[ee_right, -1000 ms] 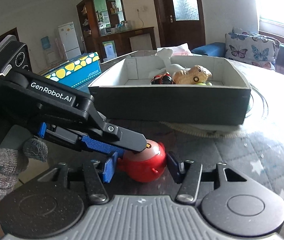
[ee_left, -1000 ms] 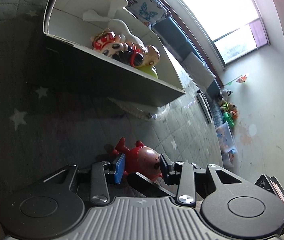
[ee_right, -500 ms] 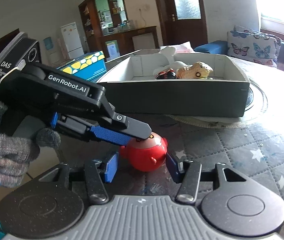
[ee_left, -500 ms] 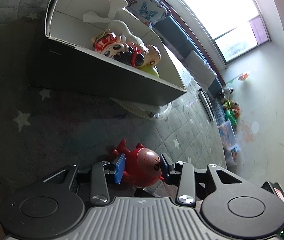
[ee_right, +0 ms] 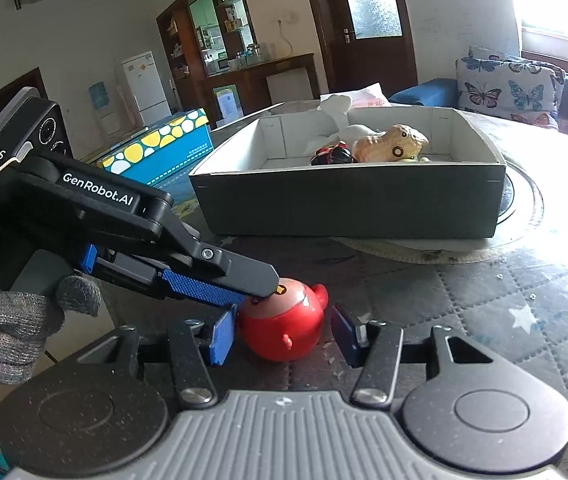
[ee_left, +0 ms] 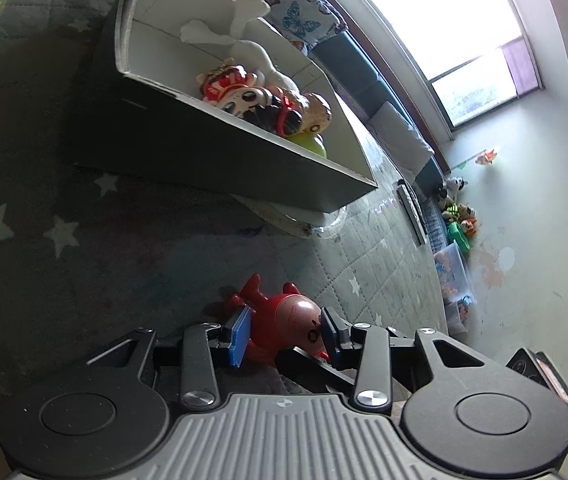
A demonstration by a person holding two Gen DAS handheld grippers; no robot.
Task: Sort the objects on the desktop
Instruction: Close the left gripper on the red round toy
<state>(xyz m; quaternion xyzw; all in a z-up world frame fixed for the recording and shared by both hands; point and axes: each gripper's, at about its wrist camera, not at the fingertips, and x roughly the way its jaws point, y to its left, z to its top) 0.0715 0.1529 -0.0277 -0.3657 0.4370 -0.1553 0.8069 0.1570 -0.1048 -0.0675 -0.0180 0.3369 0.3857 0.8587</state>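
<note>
A red pig toy [ee_left: 284, 326] [ee_right: 282, 326] lies on the star-patterned table cloth. My left gripper [ee_left: 285, 332] is shut on it, one blue pad on each side; in the right wrist view it [ee_right: 244, 284] reaches in from the left. My right gripper [ee_right: 282, 334] is open around the same toy, with a gap at its right pad. A dark box with a white inside [ee_left: 220, 148] [ee_right: 347, 208] stands further back and holds several toys, among them a tan figure [ee_right: 393, 146] and a white one.
The box rests on a round white mat [ee_right: 443, 248]. A blue carton with yellow and white spots [ee_right: 164, 148] stands left of the box. A butterfly-print cushion [ee_right: 511, 90] lies beyond the table at right.
Both grippers and the red toy have drawn back a little from the box. The left gripper stays shut on the toy; the right stays open.
</note>
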